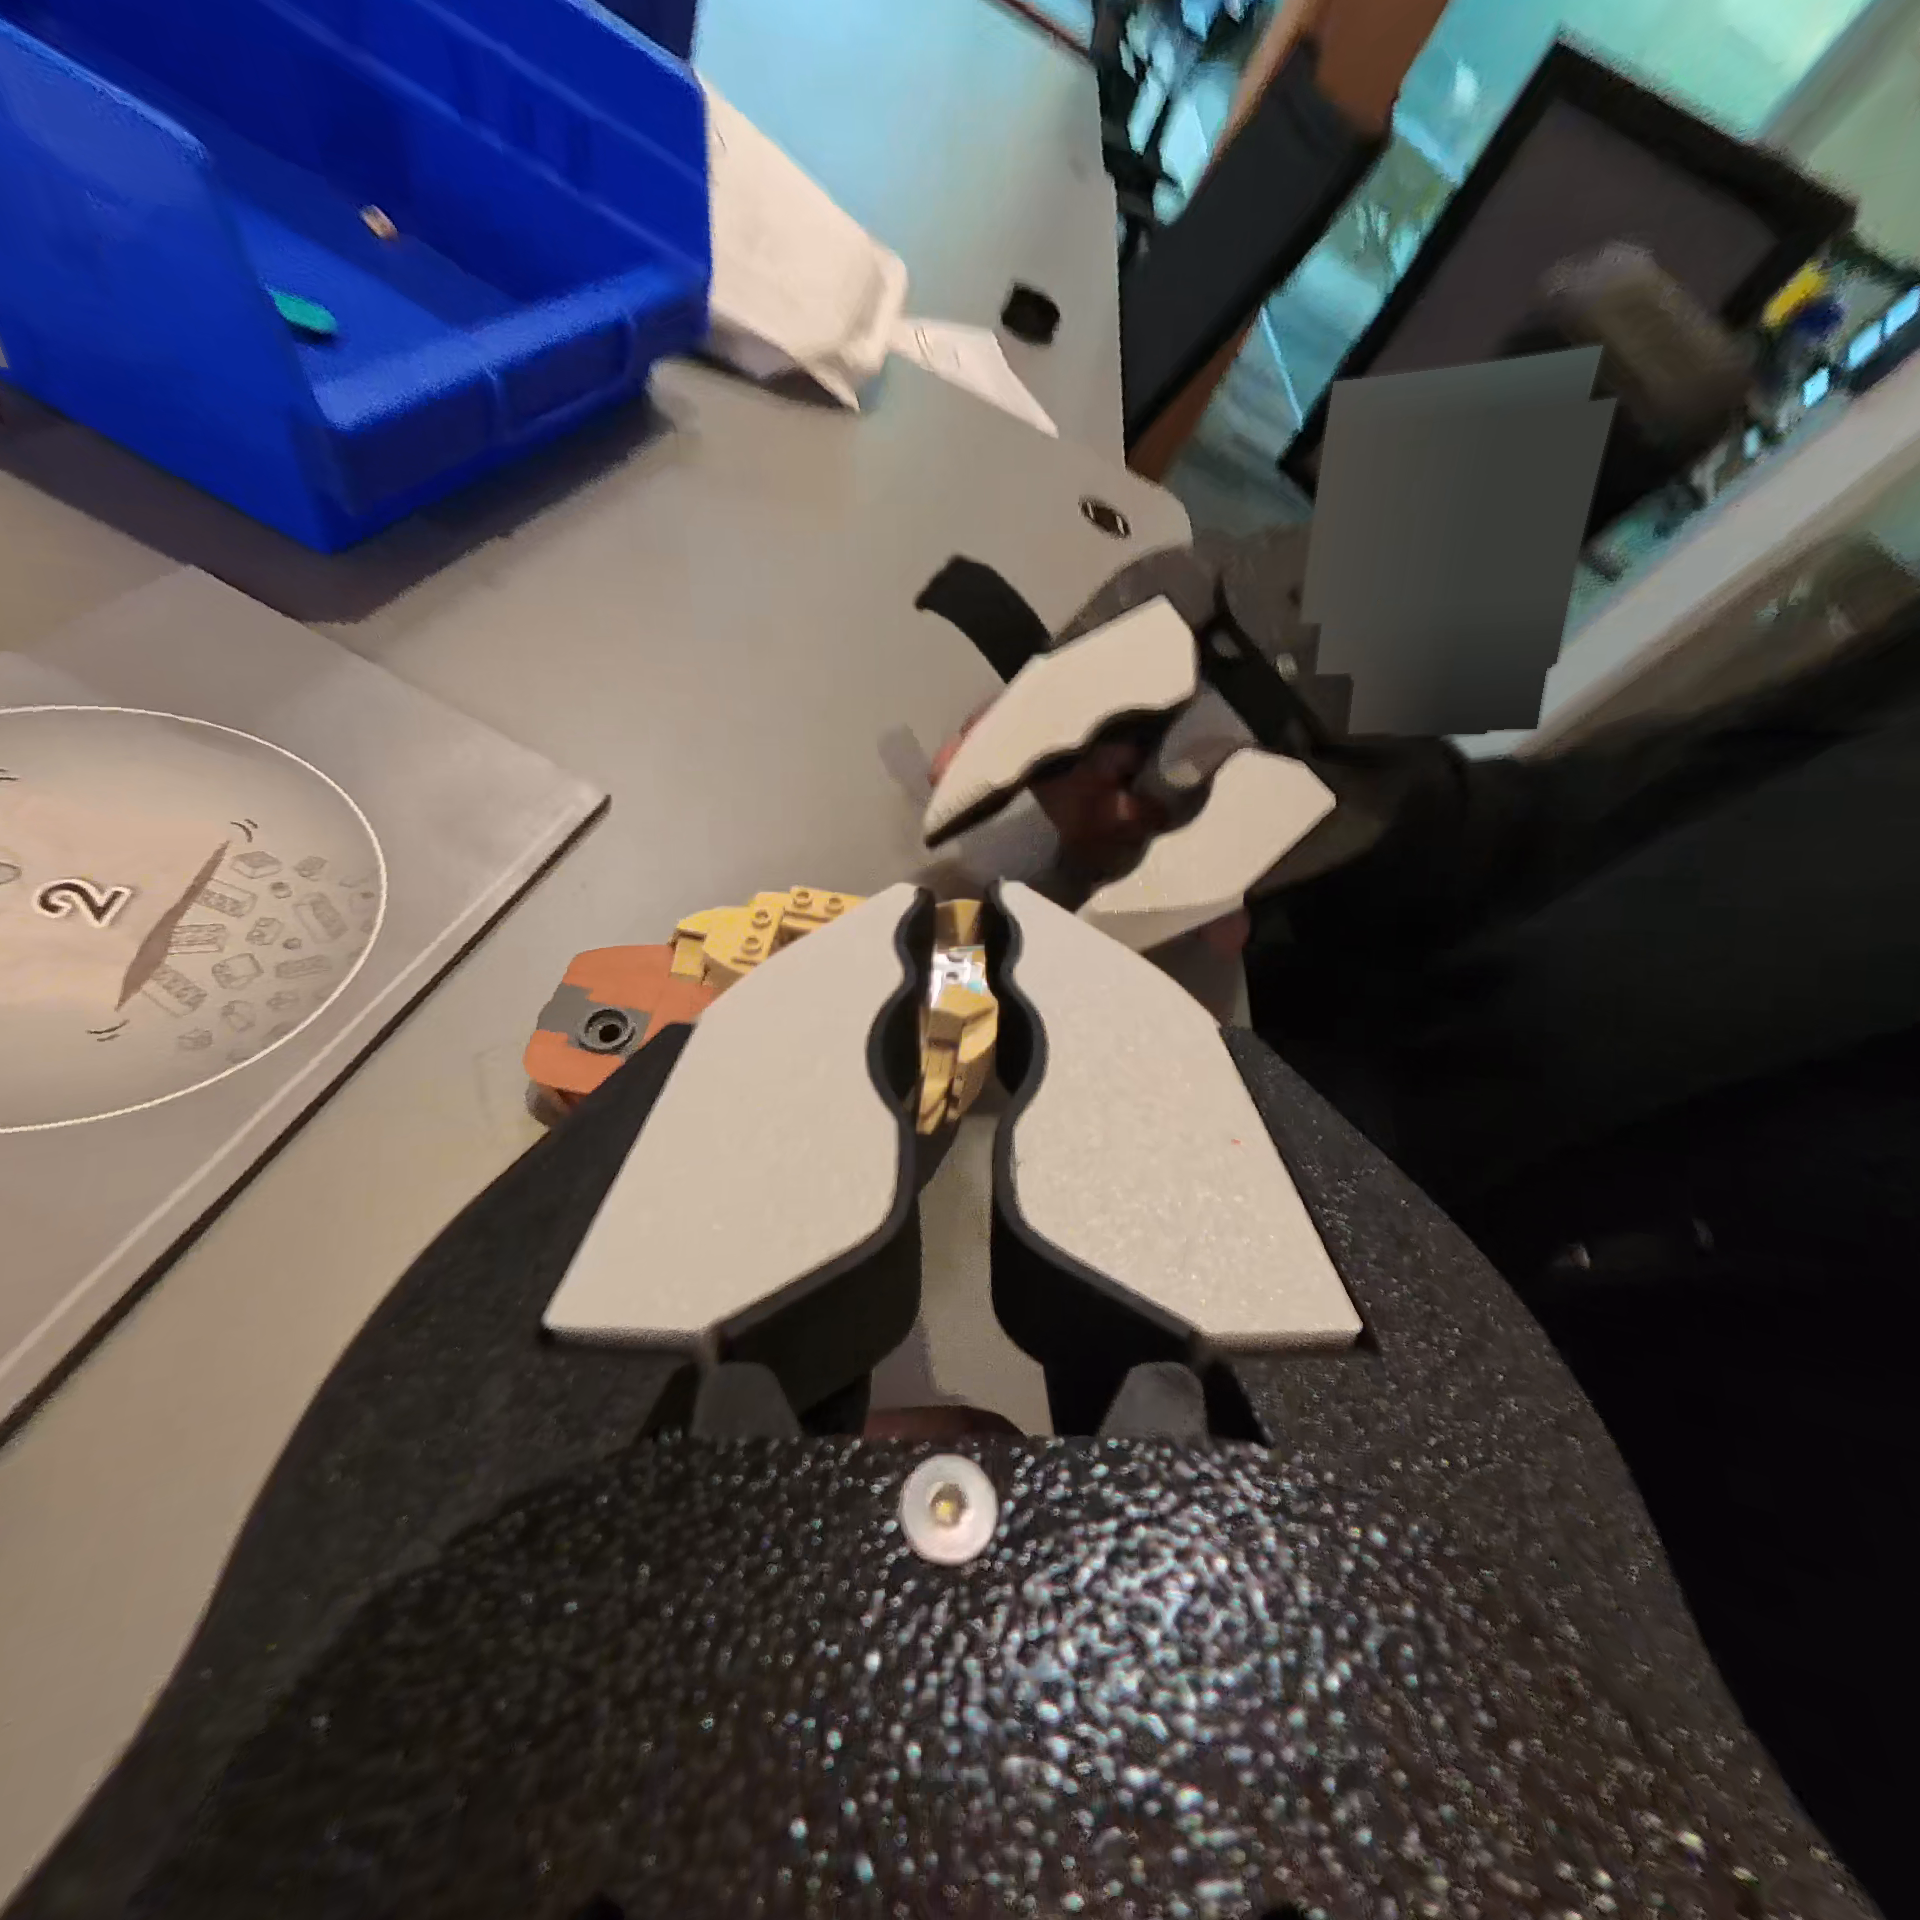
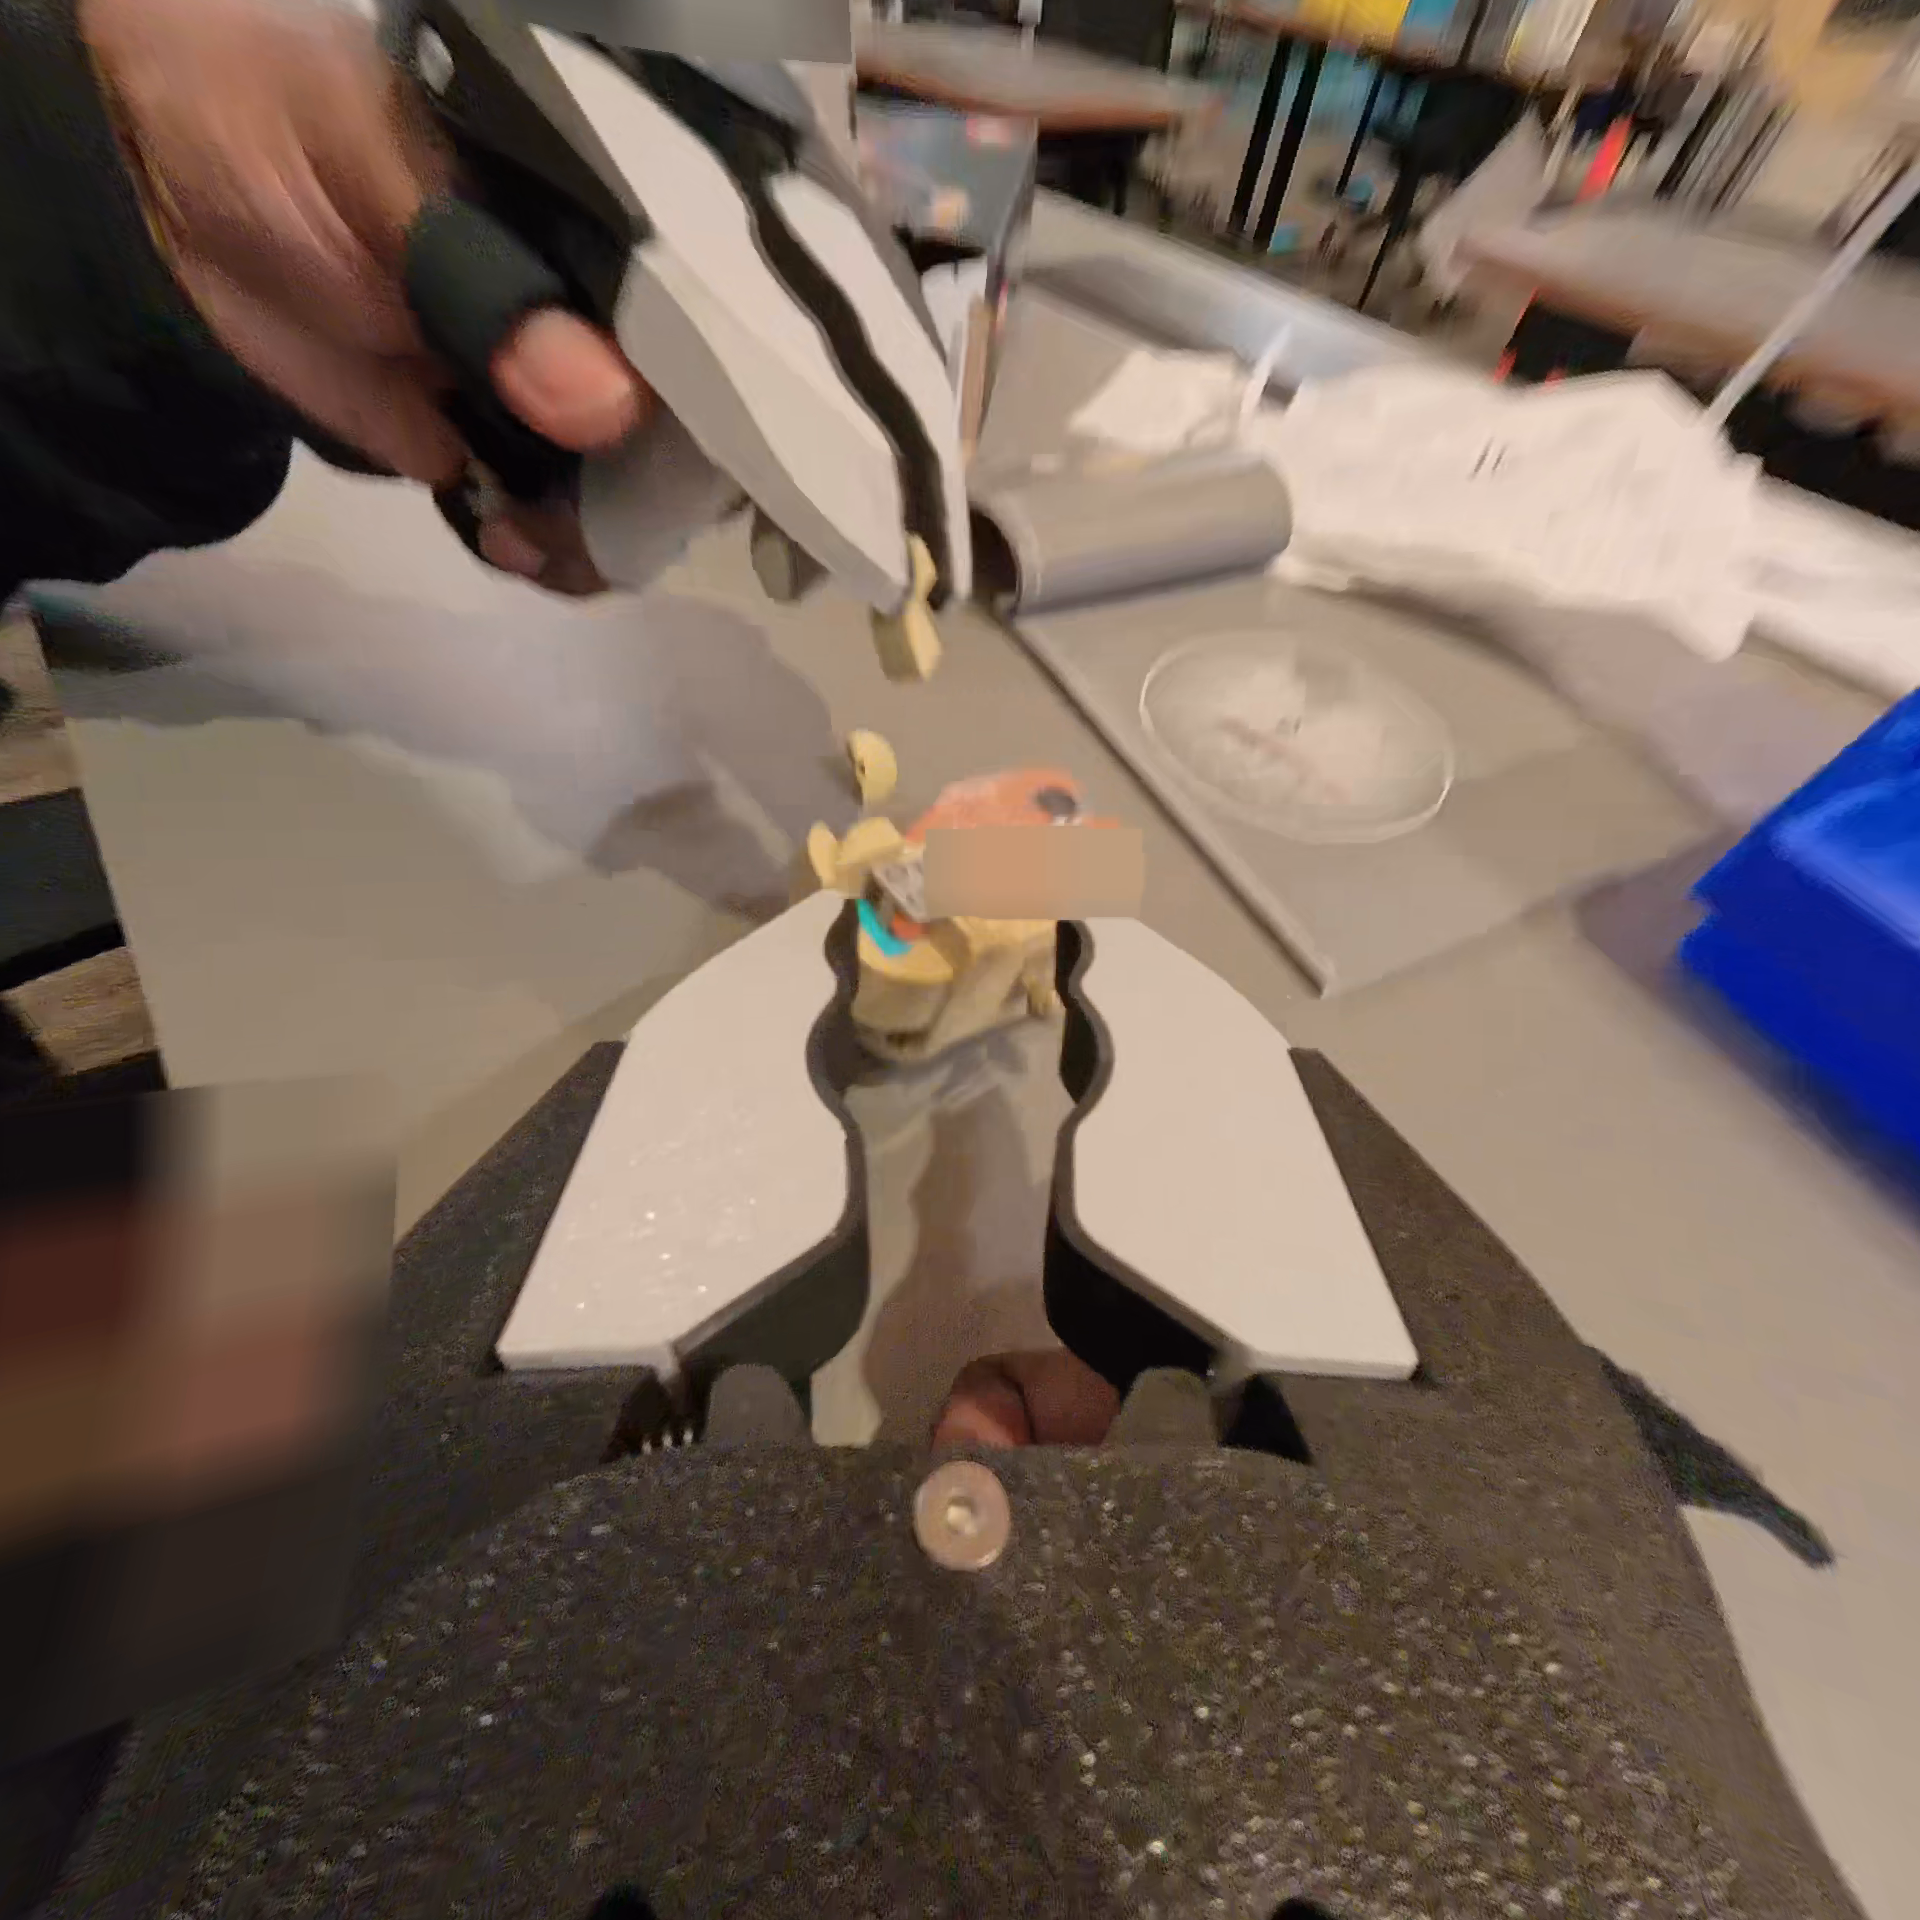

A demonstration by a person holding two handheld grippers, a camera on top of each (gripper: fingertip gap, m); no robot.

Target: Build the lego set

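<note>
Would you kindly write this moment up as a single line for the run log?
left gripper: shut on small tan brick | right gripper: open, by tan-and-orange brick figure on grey table | blue bin nearby

A flat grey table point(image 1: 727, 644) with a rounded corner carries everything. On it stand a blue plastic bin point(image 1: 343, 270), a thin grey square board printed with a white circle point(image 1: 208, 914), a crumpled heap of white plastic bags point(image 2: 1507, 499), a short grey cylinder lying on its side point(image 2: 1132, 535) and a tan and orange toy-brick model point(image 1: 665, 977) near the board's corner. A small tan round brick piece point(image 2: 871, 764) lies just beside the model.
</note>
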